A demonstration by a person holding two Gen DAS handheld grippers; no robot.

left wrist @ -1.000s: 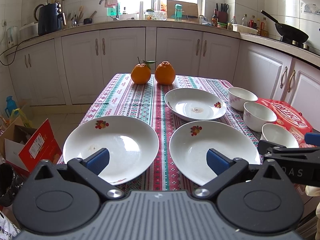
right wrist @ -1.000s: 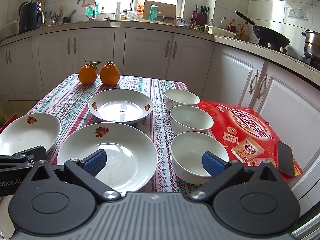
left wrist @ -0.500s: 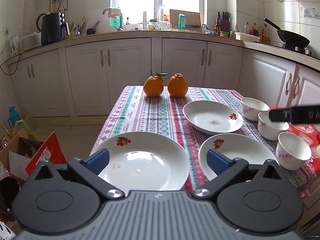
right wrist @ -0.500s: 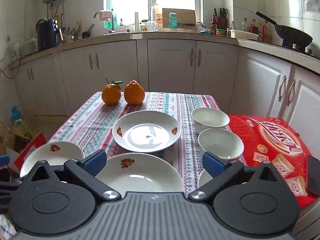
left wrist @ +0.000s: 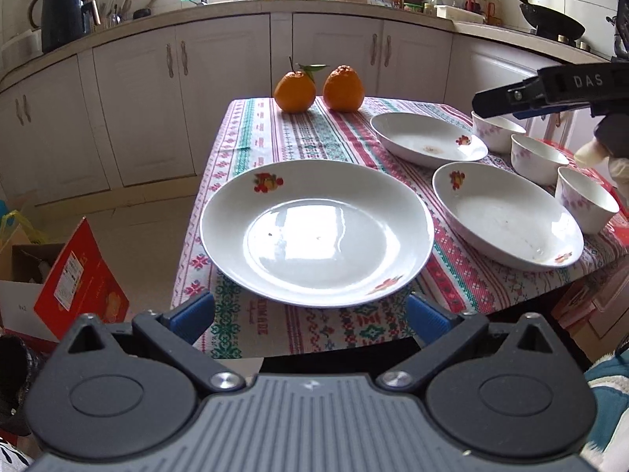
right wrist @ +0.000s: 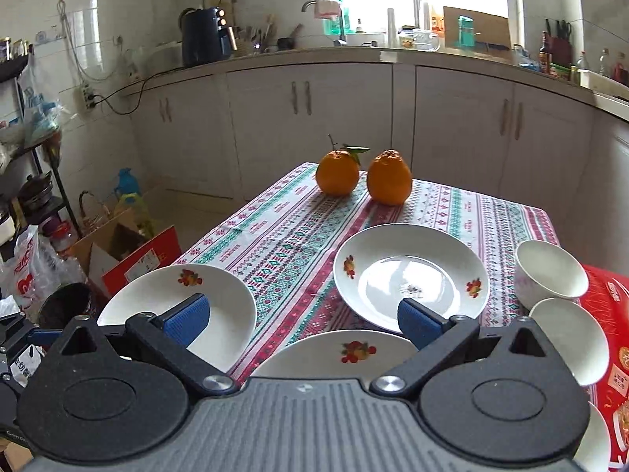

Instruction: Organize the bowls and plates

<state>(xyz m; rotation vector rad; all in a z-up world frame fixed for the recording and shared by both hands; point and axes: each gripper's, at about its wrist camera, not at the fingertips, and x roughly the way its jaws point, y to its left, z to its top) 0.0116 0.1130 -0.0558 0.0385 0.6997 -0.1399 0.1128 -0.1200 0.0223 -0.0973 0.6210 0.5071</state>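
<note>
White nearest bowl (right wrist: 597,440) is cut off at the frame edge; both claws (left wrist: 310,314) (right wrist: 300,316) gape wide, empty.

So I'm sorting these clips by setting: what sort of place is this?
Most likely a home kitchen. White cabinets run under a cluttered counter, a black wok sits on the stove, and a table with a patterned cloth holds plates, bowls and two oranges.

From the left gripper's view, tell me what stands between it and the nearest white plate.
Nothing visible does. The open left gripper faces the near white fruit-print plate directly; only bare patterned tablecloth lies between. The other plates and bowls sit off to the right.
</note>
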